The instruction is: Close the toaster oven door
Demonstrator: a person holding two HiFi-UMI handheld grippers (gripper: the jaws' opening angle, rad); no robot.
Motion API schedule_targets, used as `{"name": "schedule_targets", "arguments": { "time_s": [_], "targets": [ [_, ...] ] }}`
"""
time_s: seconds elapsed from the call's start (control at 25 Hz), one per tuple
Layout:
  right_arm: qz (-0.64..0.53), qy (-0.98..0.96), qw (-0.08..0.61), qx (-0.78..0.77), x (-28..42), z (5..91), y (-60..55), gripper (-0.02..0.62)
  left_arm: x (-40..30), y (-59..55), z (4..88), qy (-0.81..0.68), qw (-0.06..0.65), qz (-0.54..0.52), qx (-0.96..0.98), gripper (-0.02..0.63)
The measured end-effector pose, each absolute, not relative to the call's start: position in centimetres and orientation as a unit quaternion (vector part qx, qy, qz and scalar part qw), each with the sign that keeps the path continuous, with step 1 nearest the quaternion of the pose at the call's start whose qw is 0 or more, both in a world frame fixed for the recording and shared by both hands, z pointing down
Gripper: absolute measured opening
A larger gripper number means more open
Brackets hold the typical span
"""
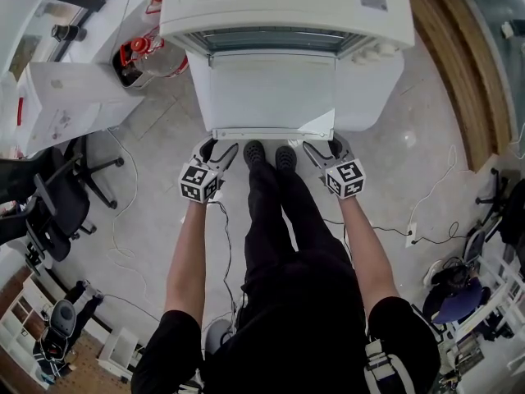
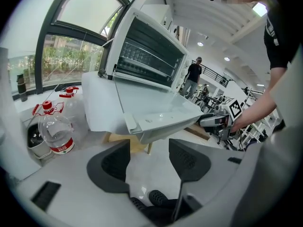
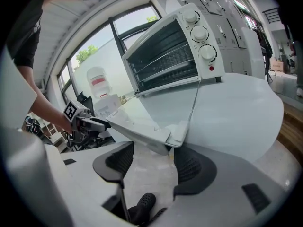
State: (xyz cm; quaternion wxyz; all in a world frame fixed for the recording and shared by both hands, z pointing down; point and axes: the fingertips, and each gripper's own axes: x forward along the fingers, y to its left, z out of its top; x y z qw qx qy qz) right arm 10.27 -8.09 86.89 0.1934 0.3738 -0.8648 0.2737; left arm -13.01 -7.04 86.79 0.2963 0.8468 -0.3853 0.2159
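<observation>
Surface: white toaster oven (image 1: 287,6) sits on a white tabletop (image 1: 373,89), rounded at the rim in the right gripper view. Below is grey glossy floor (image 1: 402,162) with loose cables (image 1: 433,238). A large dark-framed window (image 2: 61,56) is behind the oven, and there is open workshop space beyond.

Task item: the oven's white drop-down door (image 1: 271,97) is fully open and lies flat. Its front edge points at the person, and the cavity with wire rack is exposed.

Left gripper (image 1: 220,148) is at the door's front left corner, right gripper (image 1: 321,146) at the front right corner. Both jaw pairs are spread wide and grasp nothing. Each door corner sits just above and ahead of the pads. I can't tell whether the right corner touches a pad.

Clearance:
- The person's black shoes (image 1: 269,156) are right under the door edge, between the grippers.
- On the left are black office chairs (image 1: 57,199) and a clear plastic bottle with a red cap (image 2: 56,134).
- A curved wooden strip (image 1: 463,80) bounds the right side, and the floor between it and the table has only cables.
</observation>
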Motion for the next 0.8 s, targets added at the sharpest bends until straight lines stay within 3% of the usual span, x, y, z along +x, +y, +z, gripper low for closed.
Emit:
{"name": "schedule_targets", "arguments": {
  "time_s": [0.24,0.52,0.8],
  "targets": [
    [0.325,-0.846,0.136,0.401,10.8,86.6,-9.0,0.243,-12.5,-8.4,86.4,-0.398,0.308,0.189,0.843,0.249],
    [0.339,-0.829,0.123,0.427,11.3,86.7,-9.5,0.160,-12.6,-8.9,86.3,-0.413,0.333,0.164,0.832,0.245],
    [0.357,-0.824,0.104,0.427,11.4,86.5,-9.3,0.147,-13.1,-9.5,86.7,-0.429,0.350,0.158,0.818,0.202]
  ]
}}
